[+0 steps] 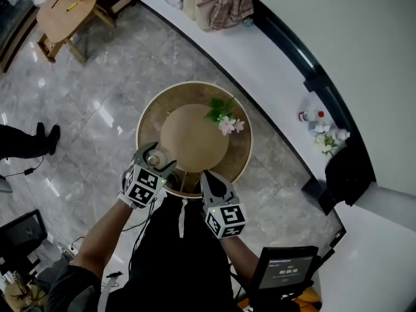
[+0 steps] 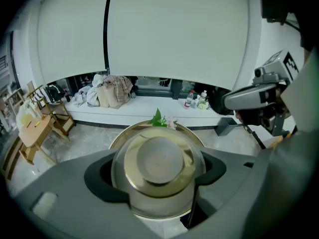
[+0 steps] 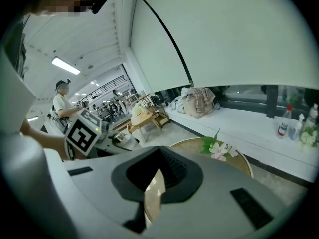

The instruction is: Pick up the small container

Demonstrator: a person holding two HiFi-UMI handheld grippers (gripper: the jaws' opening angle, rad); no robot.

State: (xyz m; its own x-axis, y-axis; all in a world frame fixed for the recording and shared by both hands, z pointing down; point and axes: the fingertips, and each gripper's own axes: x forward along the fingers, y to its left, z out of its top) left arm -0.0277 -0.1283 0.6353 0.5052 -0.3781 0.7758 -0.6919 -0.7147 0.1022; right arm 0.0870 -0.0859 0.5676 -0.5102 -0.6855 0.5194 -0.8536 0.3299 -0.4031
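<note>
The small container (image 2: 158, 176) is a clear glass pot with a round base, and its base faces the left gripper view. My left gripper (image 1: 155, 155) is shut on it, one jaw on each side. In the head view the small container (image 1: 153, 159) sits over the near left rim of the round wooden table (image 1: 242, 163). My right gripper (image 1: 210, 180) hovers at the table's near edge, to the right of the left one. Its jaws are shut with nothing between them, and in the right gripper view only a thin slit shows at my right gripper (image 3: 155, 188).
A raised wooden disc (image 1: 192, 137) fills the table's middle, with a sprig of white flowers (image 1: 225, 117) at its far right. A long white ledge (image 1: 260, 64) carries bags (image 1: 221, 5) and bottles (image 1: 312, 116). A small wooden table (image 1: 65, 12) stands far left. A screen (image 1: 286, 268) is near right.
</note>
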